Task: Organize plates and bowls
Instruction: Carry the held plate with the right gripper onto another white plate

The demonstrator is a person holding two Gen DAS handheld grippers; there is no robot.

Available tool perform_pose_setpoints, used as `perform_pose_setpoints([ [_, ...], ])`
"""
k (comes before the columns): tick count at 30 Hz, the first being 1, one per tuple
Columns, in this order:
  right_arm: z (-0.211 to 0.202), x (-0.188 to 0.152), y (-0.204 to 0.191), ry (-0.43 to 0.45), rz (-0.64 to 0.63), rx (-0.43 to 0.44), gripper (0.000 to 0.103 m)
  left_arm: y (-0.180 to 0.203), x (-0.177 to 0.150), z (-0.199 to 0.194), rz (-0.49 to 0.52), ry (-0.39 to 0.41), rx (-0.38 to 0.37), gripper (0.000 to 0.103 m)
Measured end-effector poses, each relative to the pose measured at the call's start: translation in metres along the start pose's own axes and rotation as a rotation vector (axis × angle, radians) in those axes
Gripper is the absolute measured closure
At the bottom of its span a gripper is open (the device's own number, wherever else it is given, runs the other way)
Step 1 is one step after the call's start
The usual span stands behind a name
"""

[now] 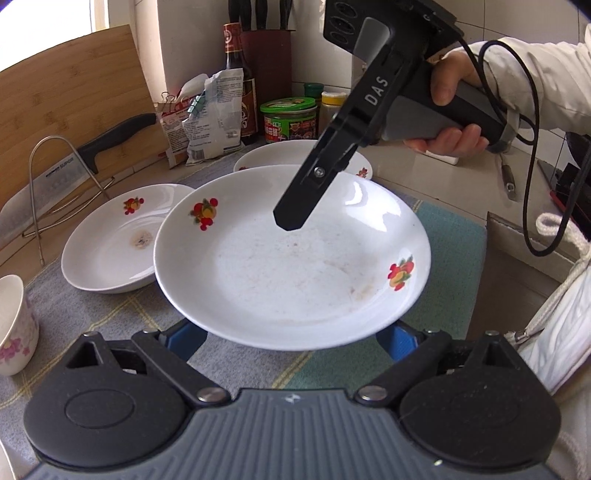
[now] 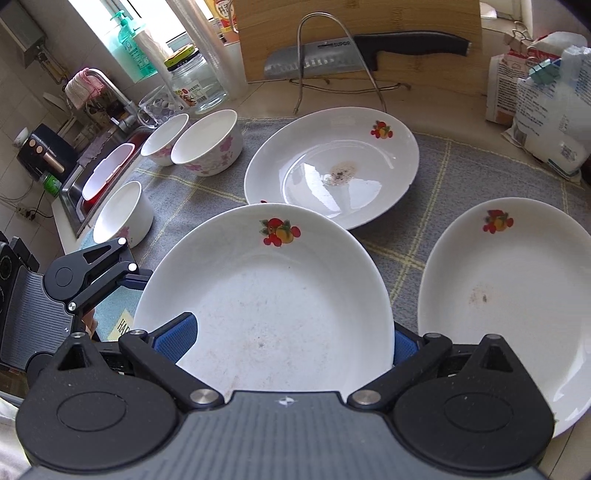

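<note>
A white plate with fruit prints [image 1: 291,258] is held up above the grey mat; it also shows in the right wrist view [image 2: 266,295]. My left gripper [image 1: 291,338] is open beneath its near rim, its blue pads on either side. My right gripper [image 2: 293,341] is open, one pad over the plate and one beyond its rim; its finger [image 1: 295,206] hangs over the plate's middle. Two more plates [image 2: 332,166] [image 2: 509,302] lie on the mat. Three flowered bowls [image 2: 208,146] [image 2: 164,136] [image 2: 123,214] stand at the left.
A knife in a wire rack [image 2: 332,62] leans on a wooden board [image 2: 406,18] at the back. Bags [image 2: 546,103], jars [image 1: 290,120] and a bottle [image 1: 240,81] line the wall. A sink [image 2: 99,177] lies at the left. A mat [image 2: 436,177] covers the counter.
</note>
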State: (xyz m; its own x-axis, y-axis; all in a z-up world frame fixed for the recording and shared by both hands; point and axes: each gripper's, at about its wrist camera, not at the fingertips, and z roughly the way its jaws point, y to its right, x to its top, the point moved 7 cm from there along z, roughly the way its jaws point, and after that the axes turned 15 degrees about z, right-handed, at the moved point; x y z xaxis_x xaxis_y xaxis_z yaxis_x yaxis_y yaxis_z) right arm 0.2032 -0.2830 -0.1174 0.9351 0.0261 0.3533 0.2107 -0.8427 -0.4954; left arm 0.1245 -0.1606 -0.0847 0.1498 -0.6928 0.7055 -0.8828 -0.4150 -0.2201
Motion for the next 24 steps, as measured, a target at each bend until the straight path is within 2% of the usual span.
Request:
perform_pose_setpoints([
  [12, -0.031, 0.0, 0.051, 0.054, 0.069, -0.044, 0.0, 0.01, 0.036, 0.042, 0.049, 0.031, -0.067, 0.006],
  [24, -0.048, 0.007, 0.088, 0.086, 0.097, -0.065, 0.0, 0.016, 0.066, 0.073, 0.081, 0.039, -0.086, 0.006],
])
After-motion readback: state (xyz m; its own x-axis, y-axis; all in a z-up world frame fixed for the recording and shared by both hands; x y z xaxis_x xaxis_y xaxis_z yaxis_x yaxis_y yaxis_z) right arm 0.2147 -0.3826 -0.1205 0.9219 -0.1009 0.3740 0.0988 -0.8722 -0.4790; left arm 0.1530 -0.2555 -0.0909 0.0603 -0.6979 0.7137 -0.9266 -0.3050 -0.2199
